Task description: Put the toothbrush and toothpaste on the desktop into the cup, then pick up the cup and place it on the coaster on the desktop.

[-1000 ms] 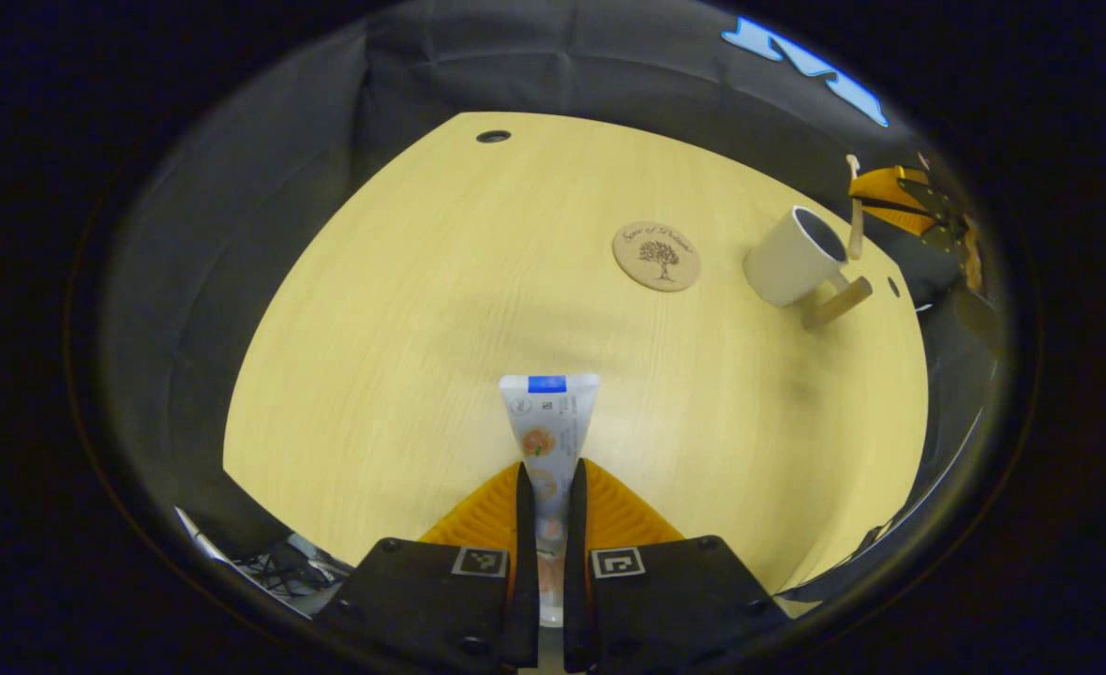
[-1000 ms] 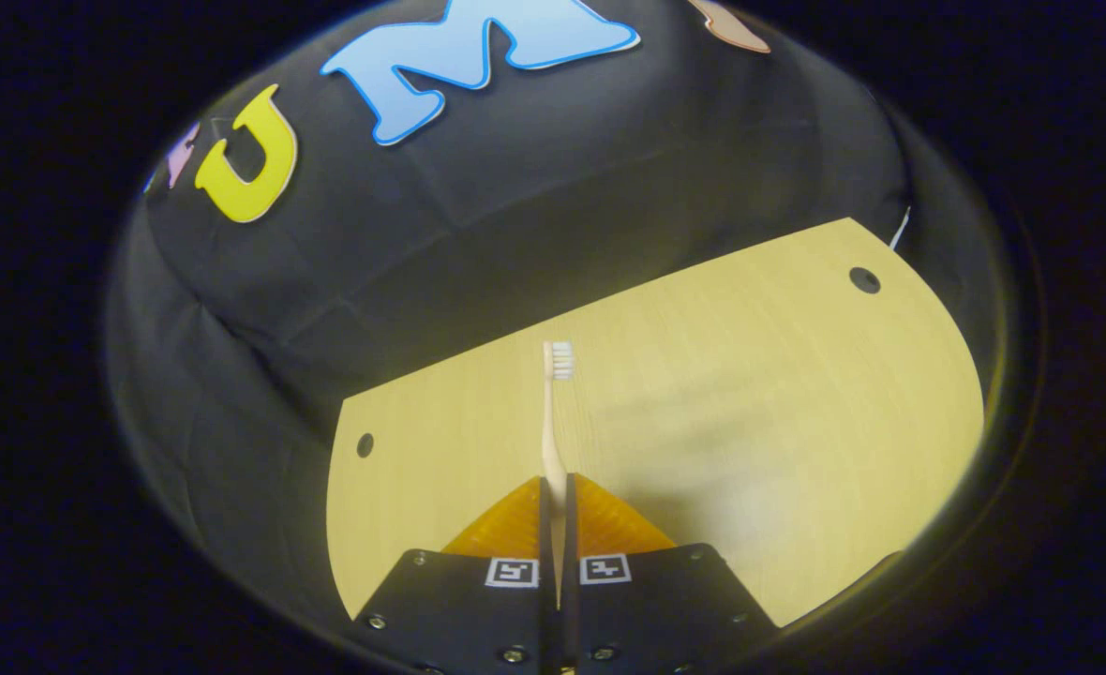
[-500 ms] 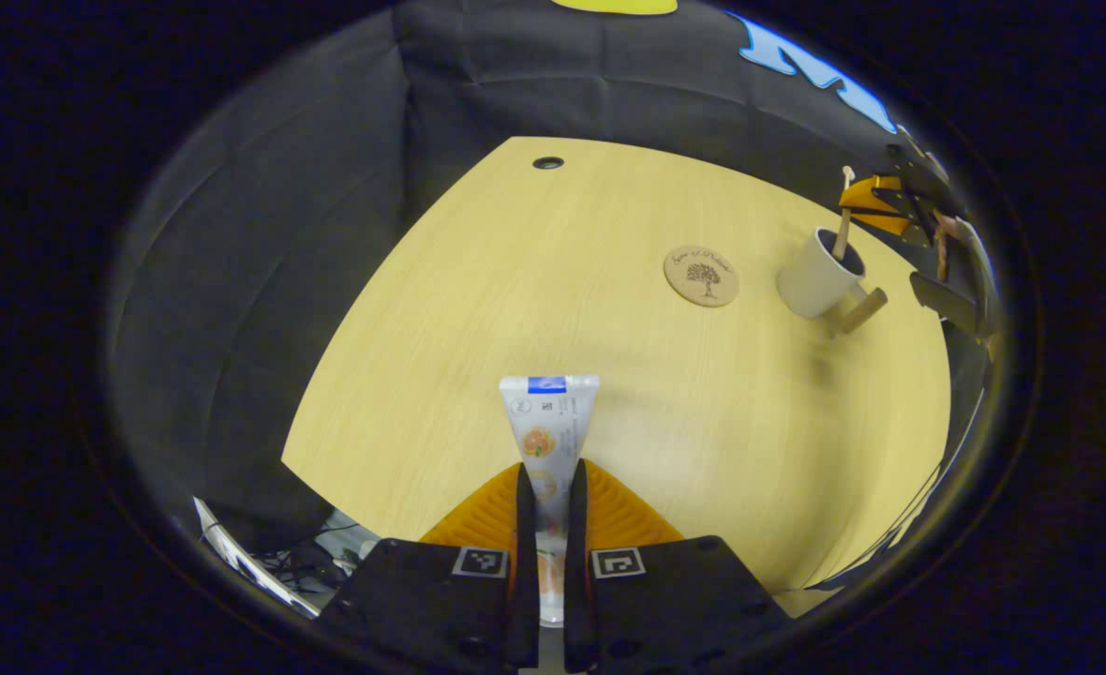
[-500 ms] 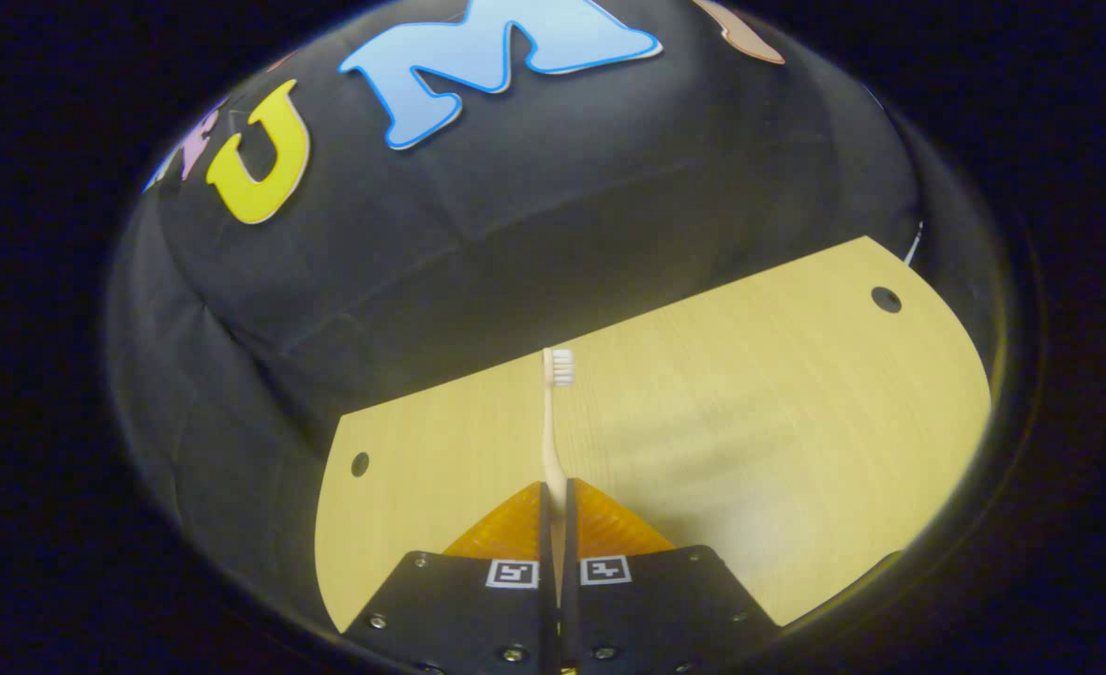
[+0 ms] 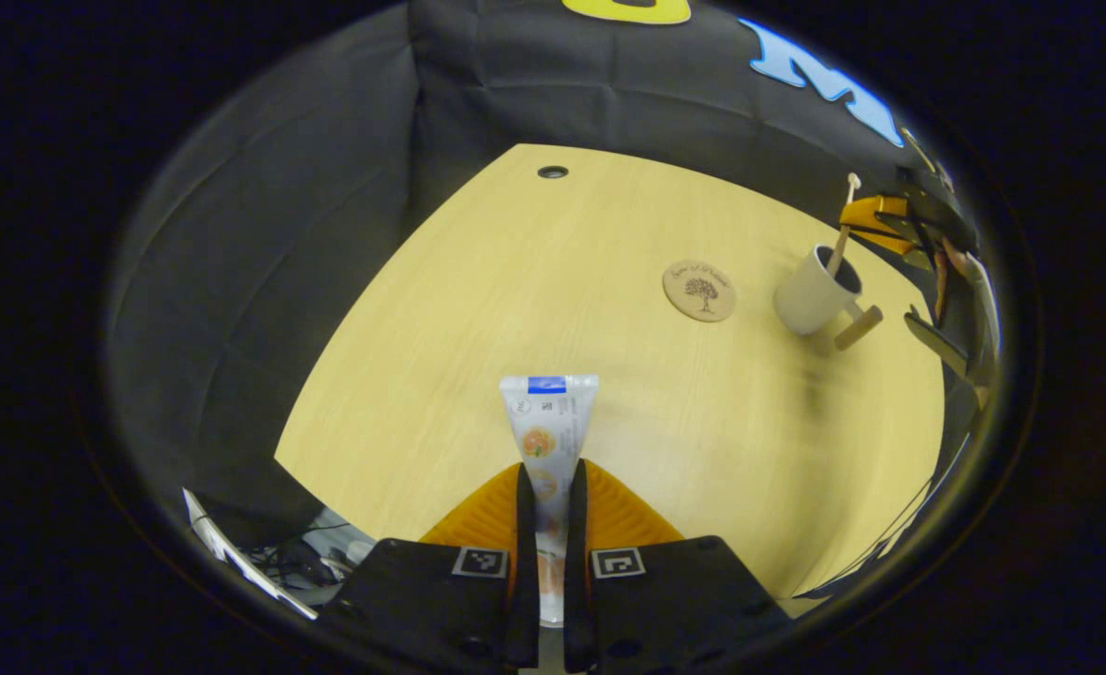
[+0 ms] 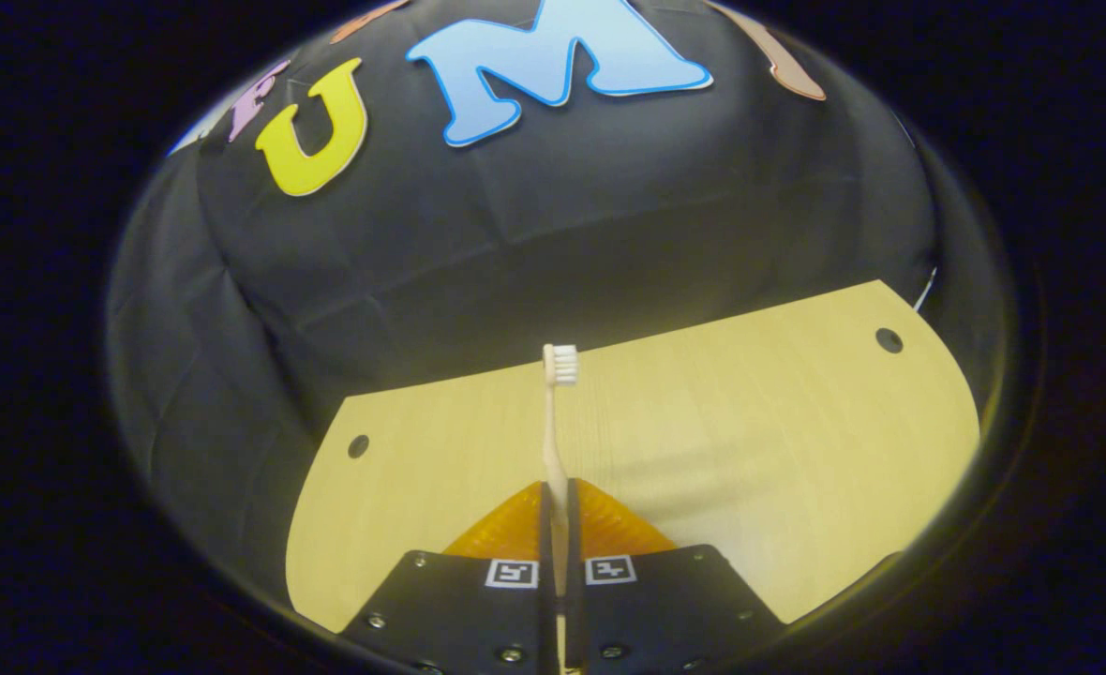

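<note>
Left gripper view shows the left tool [image 5: 547,487] clenched on a white toothpaste tube [image 5: 547,427] with a blue band at its flat crimped end, held above the pale wooden worktop [image 5: 515,281]. Farther off, a round wooden coaster [image 5: 699,291] bearing a tree design lies just beside a white cup [image 5: 811,292] with a wooden handle. In the right gripper view, the right tool [image 6: 558,497] grips a slim cream toothbrush [image 6: 553,412], white bristles pointing away, above the worktop.

coaster [image 5: 699,290] on desk [image 5: 534,281] | cup [image 5: 812,293] just right (apart) | toothpaste [image 5: 547,424] nearer, left
</note>
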Motion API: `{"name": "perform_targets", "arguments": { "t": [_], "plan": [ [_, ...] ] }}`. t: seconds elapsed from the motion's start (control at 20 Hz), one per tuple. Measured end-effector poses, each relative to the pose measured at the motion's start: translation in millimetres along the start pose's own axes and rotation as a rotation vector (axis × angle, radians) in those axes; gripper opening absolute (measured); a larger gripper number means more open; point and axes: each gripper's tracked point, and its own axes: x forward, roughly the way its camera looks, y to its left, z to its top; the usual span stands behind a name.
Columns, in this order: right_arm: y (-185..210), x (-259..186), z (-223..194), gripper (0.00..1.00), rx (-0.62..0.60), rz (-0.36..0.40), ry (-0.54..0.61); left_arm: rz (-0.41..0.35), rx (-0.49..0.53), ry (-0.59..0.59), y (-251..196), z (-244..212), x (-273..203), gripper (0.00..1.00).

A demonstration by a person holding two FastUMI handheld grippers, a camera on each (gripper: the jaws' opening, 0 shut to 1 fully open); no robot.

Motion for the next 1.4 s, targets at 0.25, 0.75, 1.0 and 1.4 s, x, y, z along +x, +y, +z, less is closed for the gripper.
{"name": "perform_targets", "arguments": {
  "t": [0.25,0.75,1.0,1.4],
  "plan": [
    [-5.0,-5.1,-4.3,0.23,0.009,0.011,0.029,-0.019,-0.012,-0.044,-6.9,16.4,0.0,0.18],
    [-20.4,-24.2,3.5,0.29,0.099,0.002,0.074,-0.13,-0.03,-0.186,-16.3,97.8,23.1,0.16],
    [-50.6,-64.2,-11.2,0.33,0.108,-0.029,0.081,-0.206,-0.014,-0.252,-40.7,161.3,57.0,0.18],
    [-82.9,-118.9,-73.0,0.35,0.137,-0.05,0.166,-0.422,0.056,-0.406,-130.4,226.3,43.5,0.18]
  ]
}}
